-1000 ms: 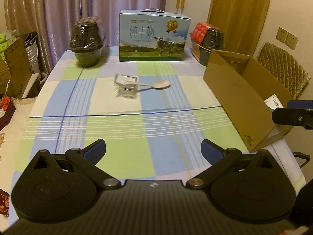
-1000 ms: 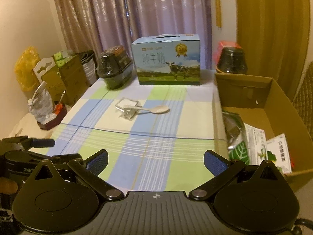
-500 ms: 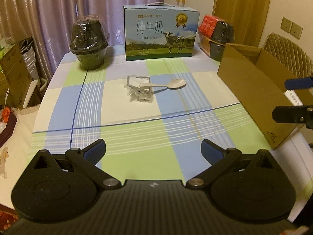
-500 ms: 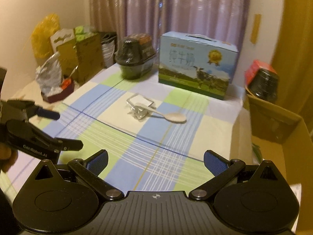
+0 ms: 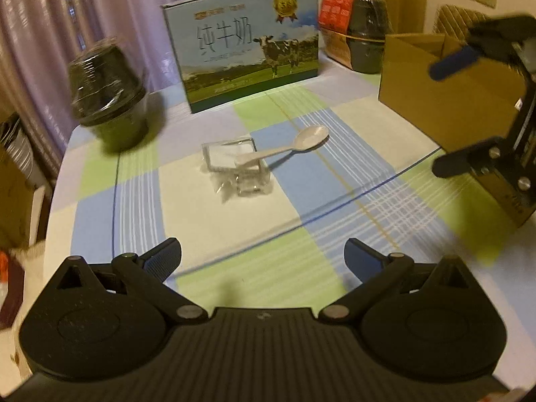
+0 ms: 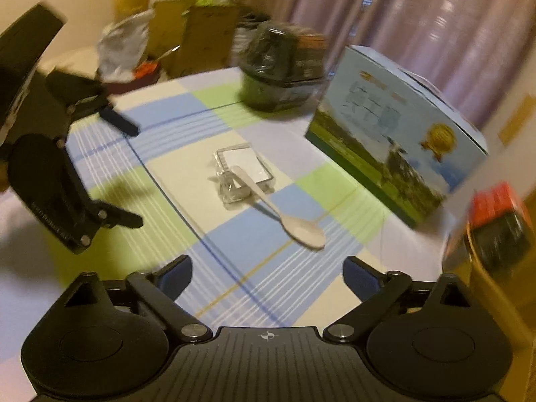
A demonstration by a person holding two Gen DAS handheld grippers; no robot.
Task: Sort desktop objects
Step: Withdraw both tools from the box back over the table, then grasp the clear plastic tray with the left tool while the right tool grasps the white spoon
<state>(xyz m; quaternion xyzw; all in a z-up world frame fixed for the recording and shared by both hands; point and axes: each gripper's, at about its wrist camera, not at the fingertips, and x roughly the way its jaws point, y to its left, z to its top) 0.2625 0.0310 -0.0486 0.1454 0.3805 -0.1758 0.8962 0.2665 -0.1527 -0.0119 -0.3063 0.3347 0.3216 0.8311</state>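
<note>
A pale spoon point(image 5: 288, 145) point(image 6: 284, 214) lies with its handle on a small clear plastic box point(image 5: 236, 165) point(image 6: 243, 171) in the middle of the checked tablecloth. My left gripper point(image 5: 263, 256) is open and empty, short of the box; it also shows at the left of the right wrist view point(image 6: 130, 174). My right gripper point(image 6: 266, 274) is open and empty, near the spoon's bowl; it also shows at the right edge of the left wrist view point(image 5: 445, 117). An open cardboard box point(image 5: 445, 97) stands at the table's right side.
A blue milk carton point(image 5: 248, 57) point(image 6: 392, 127) stands at the back. A wrapped dark bowl point(image 5: 107, 93) point(image 6: 281, 73) sits back left, another with a red pack point(image 5: 361, 37) back right. Bags and boxes point(image 6: 174, 33) stand beyond the table's left edge.
Both grippers have moved forward toward the spoon and clear box. The right gripper has swung left, away from the cardboard box, and now looks across the table. Both stay open.
</note>
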